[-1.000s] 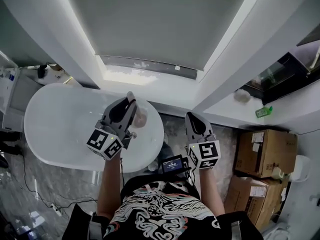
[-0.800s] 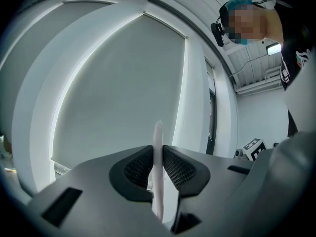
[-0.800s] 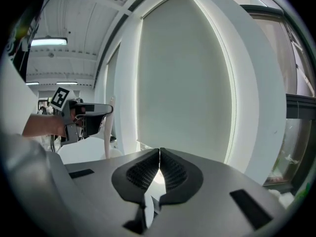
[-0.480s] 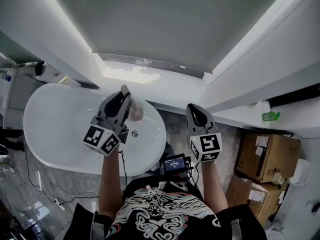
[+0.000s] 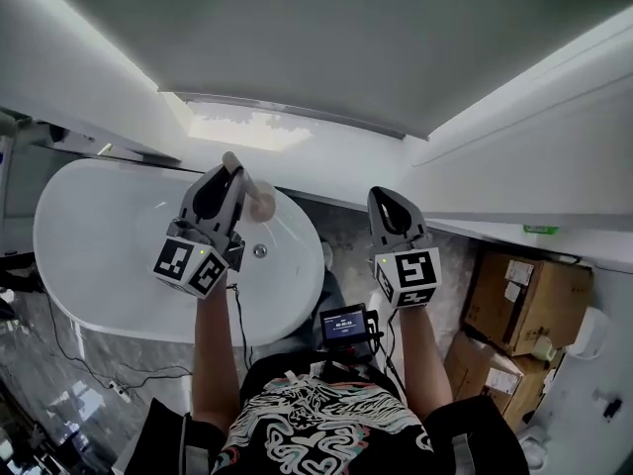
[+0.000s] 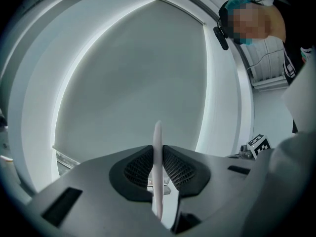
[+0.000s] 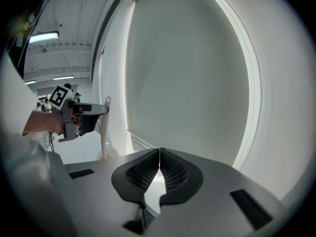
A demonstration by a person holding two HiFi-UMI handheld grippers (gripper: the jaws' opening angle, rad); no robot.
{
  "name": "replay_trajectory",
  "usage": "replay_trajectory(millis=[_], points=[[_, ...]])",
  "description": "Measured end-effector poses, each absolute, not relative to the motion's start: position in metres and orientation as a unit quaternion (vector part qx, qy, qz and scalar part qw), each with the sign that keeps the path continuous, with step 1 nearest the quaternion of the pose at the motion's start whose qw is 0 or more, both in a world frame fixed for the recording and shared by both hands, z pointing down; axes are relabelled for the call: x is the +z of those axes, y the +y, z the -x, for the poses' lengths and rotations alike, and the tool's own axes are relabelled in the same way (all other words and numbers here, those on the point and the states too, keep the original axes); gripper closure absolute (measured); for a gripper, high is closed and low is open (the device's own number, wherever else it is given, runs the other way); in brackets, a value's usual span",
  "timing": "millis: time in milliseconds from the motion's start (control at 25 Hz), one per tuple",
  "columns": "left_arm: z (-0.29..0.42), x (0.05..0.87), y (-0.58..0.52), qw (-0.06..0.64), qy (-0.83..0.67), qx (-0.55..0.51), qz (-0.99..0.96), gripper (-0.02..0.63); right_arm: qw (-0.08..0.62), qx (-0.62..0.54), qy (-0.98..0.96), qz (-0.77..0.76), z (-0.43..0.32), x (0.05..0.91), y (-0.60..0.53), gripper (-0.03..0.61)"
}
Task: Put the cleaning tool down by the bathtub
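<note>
The cleaning tool (image 5: 259,200) is a pale brush with a thin handle, and it sticks up out of my left gripper (image 5: 226,180). That gripper is shut on the handle (image 6: 157,147) and hangs over the right end of the white oval bathtub (image 5: 69,275), above its drain (image 5: 259,250). In the right gripper view the tool (image 7: 104,127) stands nearly upright in the left gripper (image 7: 81,113). My right gripper (image 5: 387,202) is to the right of the tub, over the marble floor. Its jaws (image 7: 159,163) are shut with nothing between them.
Cardboard boxes (image 5: 519,300) stand at the right on the floor. A small device with a lit screen (image 5: 343,325) hangs at the person's chest. Cables (image 5: 79,364) run over the floor in front of the tub. A grey blind (image 5: 326,38) covers the window beyond.
My left gripper has drifted a little left and further out over the tub with the tool still in it. The head view has tilted upward. The right gripper has hardly moved.
</note>
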State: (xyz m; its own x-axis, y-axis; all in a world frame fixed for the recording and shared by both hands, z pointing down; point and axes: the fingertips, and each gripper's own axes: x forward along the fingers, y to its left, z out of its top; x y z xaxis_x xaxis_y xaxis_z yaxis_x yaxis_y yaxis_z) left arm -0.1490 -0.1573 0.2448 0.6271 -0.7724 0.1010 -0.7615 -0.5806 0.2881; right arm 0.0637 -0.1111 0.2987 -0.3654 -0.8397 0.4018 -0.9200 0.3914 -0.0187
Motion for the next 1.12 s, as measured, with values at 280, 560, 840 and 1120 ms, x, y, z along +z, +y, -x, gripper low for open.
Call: replay_trajectory(millis=[280, 560, 840, 1120], points=[[0.144, 0.281, -0.190, 0.201, -0.427, -0.058, -0.880, 0.535, 0.179, 0.143, -0.811, -0.539, -0.074, 0.339, -0.137, 0.549], [0.134, 0.319, -0.220, 0.240, -0.428, -0.090, -0.867, 0.535, 0.200, 0.163, -0.804, -0.536, -0.089, 0.383, -0.159, 0.549], [0.131, 0.354, -0.234, 0.263, -0.440, -0.102, -0.852, 0.535, 0.207, 0.174, -0.804, -0.530, -0.094, 0.420, -0.176, 0.549], [0.132, 0.392, -0.238, 0.289, -0.468, -0.128, -0.825, 0.537, 0.215, 0.179, -0.809, -0.516, -0.097, 0.453, -0.184, 0.550]])
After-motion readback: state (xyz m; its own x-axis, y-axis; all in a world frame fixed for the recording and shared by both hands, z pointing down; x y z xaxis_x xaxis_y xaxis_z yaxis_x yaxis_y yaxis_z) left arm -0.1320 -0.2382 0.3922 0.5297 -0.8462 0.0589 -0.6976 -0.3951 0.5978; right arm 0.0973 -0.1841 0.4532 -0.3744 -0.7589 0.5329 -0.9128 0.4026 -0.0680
